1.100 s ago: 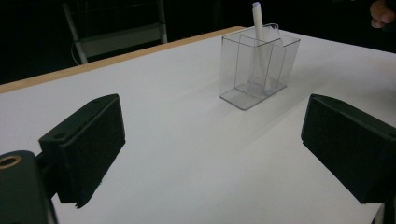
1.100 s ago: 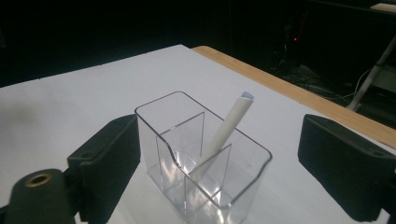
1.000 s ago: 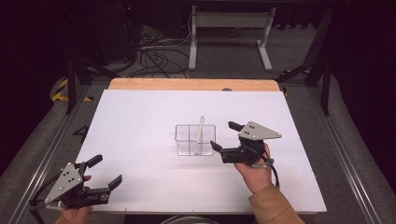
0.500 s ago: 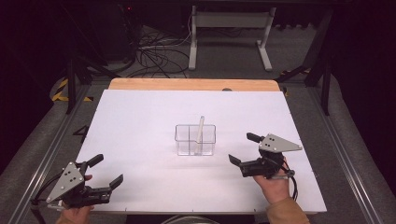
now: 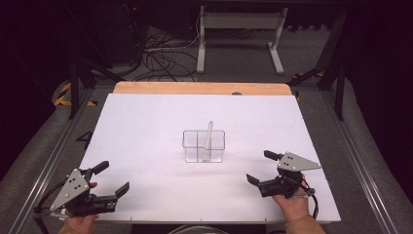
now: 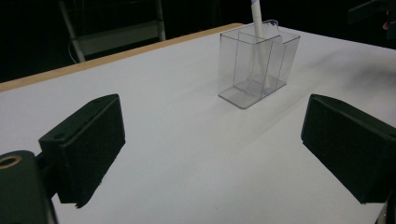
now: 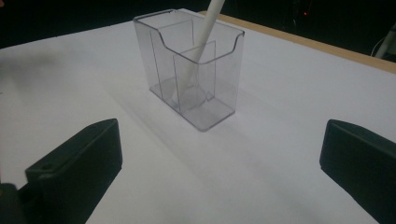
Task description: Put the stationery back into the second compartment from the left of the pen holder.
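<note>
Stick (image 7: 201, 49) leans in clear holder's (image 7: 205, 88) divided cell per right claw view; both claws (image 5: 109, 180) (image 5: 264, 168) spread, empty, well apart from the holder.

Count on desk (image 5: 146, 122): one clear holder (image 5: 203, 146), split into compartments; exact compartment number unclear. One white pen (image 5: 208, 139) standing in it. Two tongs: left (image 5: 110, 178), right (image 5: 261, 167). Two hands.

Clear holder (image 5: 203, 145), white pen (image 5: 208, 139), white table (image 5: 146, 126).
</note>
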### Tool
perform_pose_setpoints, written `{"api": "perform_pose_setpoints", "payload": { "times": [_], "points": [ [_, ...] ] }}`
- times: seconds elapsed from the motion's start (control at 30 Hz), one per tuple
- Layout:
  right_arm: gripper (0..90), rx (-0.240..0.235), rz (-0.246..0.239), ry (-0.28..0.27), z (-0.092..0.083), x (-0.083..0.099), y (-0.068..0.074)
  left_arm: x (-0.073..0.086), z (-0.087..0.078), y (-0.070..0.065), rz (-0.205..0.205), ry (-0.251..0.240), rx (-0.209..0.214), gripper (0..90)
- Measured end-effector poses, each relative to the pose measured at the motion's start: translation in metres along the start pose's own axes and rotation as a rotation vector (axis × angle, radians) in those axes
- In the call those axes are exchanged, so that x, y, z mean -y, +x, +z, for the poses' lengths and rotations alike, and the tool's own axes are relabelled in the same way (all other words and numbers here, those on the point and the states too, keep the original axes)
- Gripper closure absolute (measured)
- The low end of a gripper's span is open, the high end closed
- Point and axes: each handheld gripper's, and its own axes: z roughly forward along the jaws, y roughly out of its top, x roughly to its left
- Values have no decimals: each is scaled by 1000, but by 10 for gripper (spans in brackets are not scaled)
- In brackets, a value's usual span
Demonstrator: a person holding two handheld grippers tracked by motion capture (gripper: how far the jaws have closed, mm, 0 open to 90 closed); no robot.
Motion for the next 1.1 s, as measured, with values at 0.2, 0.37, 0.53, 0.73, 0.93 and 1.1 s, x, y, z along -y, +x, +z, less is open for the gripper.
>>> {"api": "perform_pose_setpoints", "payload": {
  "times": [0.2,0.37,0.53,0.73,0.93,1.1],
  "points": [
    [0,11,10,20,-4,16,-2,0,1,1,-1,10,6,72],
    [0,-12,-3,57,-1,26,0,1,4,0,1,15,12,71],
    [0,-13,57,49,3,36,0,2,6,1,9,19,16,71],
    [1,7,20,72,7,37,2,4,8,2,3,27,19,70],
    [48,42,-23,46,2,33,4,4,8,2,15,27,10,67],
    [50,44,-26,53,1,33,3,5,9,1,7,12,1,65]
  ]
}}
